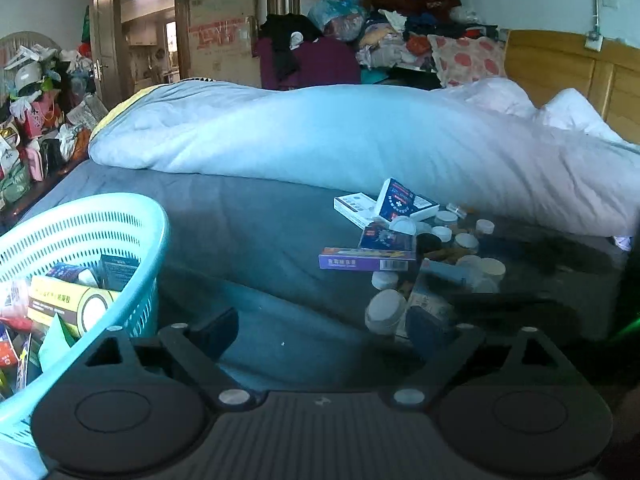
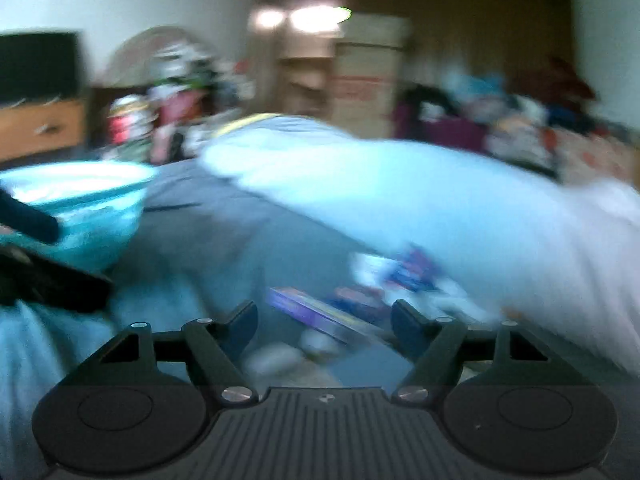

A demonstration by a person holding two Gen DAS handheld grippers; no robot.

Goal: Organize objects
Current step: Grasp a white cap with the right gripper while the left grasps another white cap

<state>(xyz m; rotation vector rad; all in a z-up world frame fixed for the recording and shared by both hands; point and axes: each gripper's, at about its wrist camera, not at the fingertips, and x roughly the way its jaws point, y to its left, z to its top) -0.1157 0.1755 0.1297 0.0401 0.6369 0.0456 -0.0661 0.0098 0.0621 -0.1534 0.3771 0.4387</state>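
Both claws are empty, jaws apart: the left claw (image 1: 320, 332) hangs over the bed (image 1: 248, 232) beside the basket (image 1: 132, 216), which already holds several boxes. The right claw (image 2: 324, 320) faces the remaining pile, nearest the purple box (image 2: 312, 312). The boxes (image 1: 384, 208) lean on loose bottles (image 1: 386, 308). Risk: a fast approach could nudge the stack, rolling bottles across the soft bedding.

A lived-in, cluttered bedroom in a home.
A bed (image 1: 248, 220) with a grey sheet carried a rolled pale duvet (image 1: 360, 136) and a wooden headboard (image 1: 560, 68); clothes (image 1: 384, 36) were heaped behind it, bags (image 1: 32, 120) were piled at the wall, and a wooden door (image 1: 106, 40) stood open.
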